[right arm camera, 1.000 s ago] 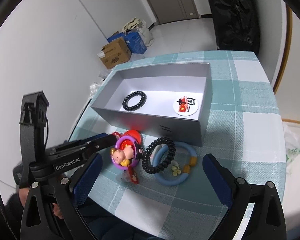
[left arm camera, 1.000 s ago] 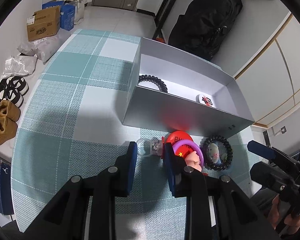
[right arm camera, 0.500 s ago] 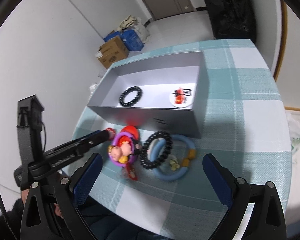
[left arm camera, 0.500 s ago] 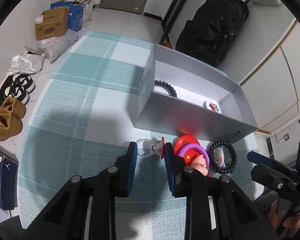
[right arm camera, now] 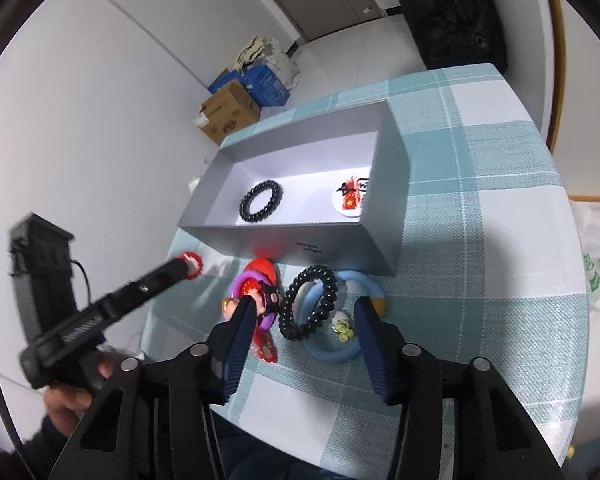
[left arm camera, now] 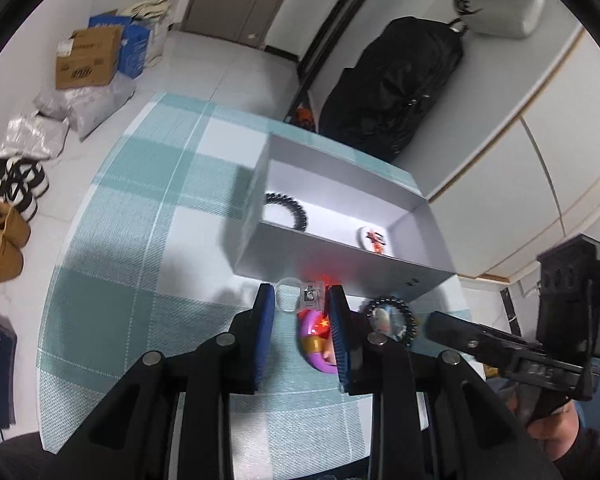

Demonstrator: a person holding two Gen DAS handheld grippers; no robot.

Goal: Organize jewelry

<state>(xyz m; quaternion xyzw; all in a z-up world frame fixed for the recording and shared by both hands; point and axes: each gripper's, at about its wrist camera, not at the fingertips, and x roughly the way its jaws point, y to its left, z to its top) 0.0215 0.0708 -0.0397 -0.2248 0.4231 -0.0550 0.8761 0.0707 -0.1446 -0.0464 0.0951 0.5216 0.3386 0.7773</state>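
A grey open box (left arm camera: 340,264) (right arm camera: 284,236) holds a black bead bracelet (right arm camera: 261,202) and a round white badge (right arm camera: 350,199). My left gripper (left arm camera: 298,300) is shut on a clear charm with a ring (left arm camera: 306,298) and holds it above the table by the box's front wall; in the right wrist view its tip (right arm camera: 190,266) carries the piece. My right gripper (right arm camera: 306,314) is open above a black coil hair tie (right arm camera: 308,304) and a blue ring bracelet (right arm camera: 340,320). A red and purple toy piece (right arm camera: 254,288) lies left of them.
The round table has a teal checked cloth (right arm camera: 480,240). Cardboard boxes (left arm camera: 88,60), bags and shoes (left arm camera: 0,236) lie on the floor at the left. A black backpack (left arm camera: 396,88) leans on the wall behind the table.
My left gripper has lifted with the clear charm, up off the cloth and toward the box. My right gripper has come down over the coil hair tie and blue bracelet.
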